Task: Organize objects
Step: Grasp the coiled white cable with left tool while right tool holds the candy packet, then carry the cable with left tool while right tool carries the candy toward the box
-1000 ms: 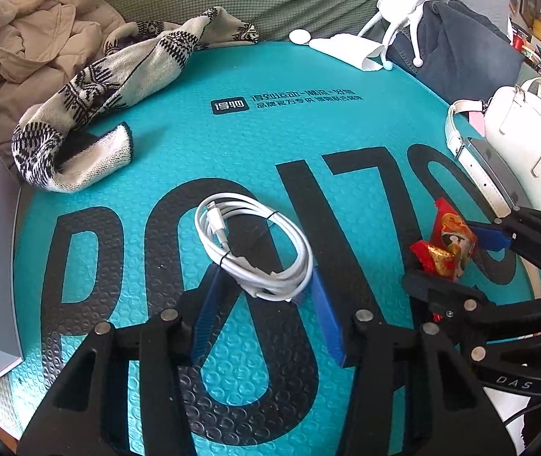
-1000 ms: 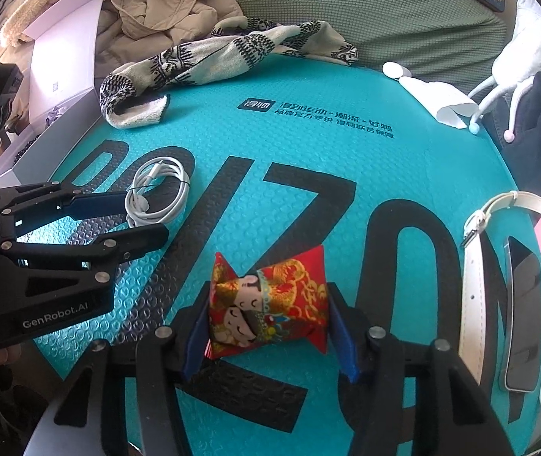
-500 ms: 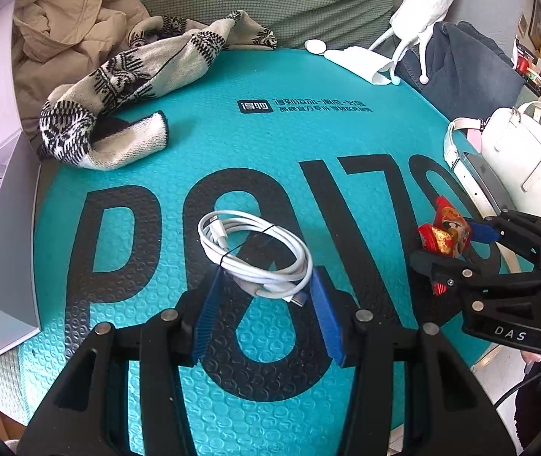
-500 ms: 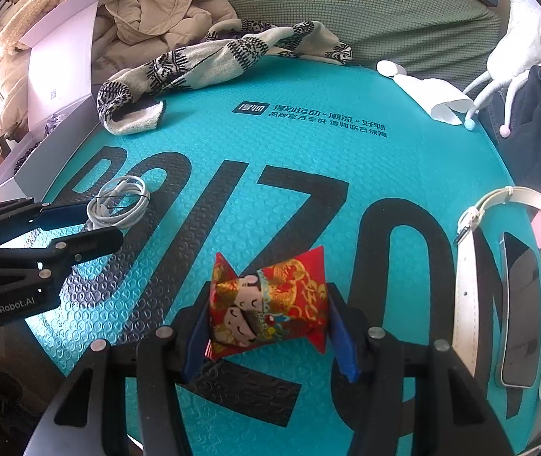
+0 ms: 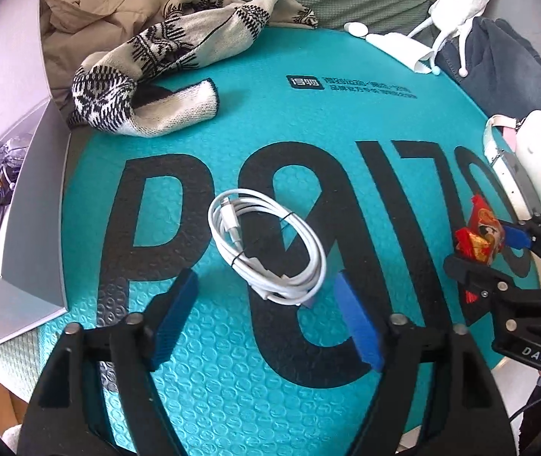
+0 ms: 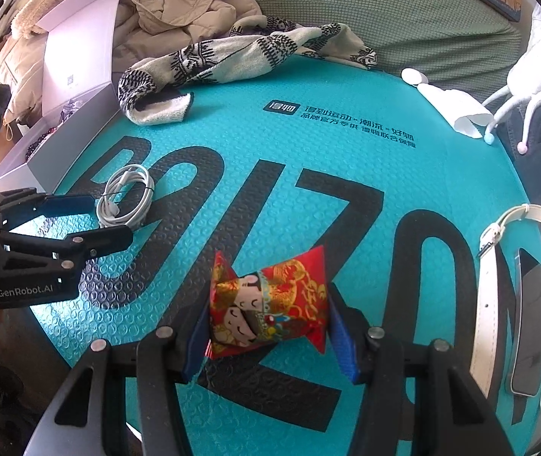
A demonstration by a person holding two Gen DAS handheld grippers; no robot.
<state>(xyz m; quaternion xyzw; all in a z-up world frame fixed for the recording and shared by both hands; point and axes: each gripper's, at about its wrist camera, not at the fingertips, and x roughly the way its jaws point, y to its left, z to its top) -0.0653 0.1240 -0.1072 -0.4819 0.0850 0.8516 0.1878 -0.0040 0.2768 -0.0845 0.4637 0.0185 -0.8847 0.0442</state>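
Observation:
A coiled white charging cable (image 5: 266, 250) lies on the teal mat (image 5: 308, 133) between the blue pads of my left gripper (image 5: 266, 315). Its jaws are opening, and neither pad presses on the coil. In the right wrist view the same cable (image 6: 126, 197) rests just beyond the left gripper (image 6: 107, 218), near the mat's left edge. My right gripper (image 6: 266, 326) is shut on a red and gold printed pouch (image 6: 270, 300), held just above the mat. The left wrist view shows that pouch (image 5: 479, 235) at the far right.
An open grey box (image 5: 35, 205) stands off the mat's left edge. A black-and-white patterned scarf (image 5: 164, 72) lies at the back left. A white handbag (image 5: 540, 155), its strap (image 6: 487, 304) and a dark phone (image 6: 529, 323) sit along the right edge. Beige clothing (image 6: 179, 3) is piled behind.
My left gripper carried the cable leftward toward the box, then its jaws spread and let the coil go onto the mat. The right gripper still holds the pouch in place.

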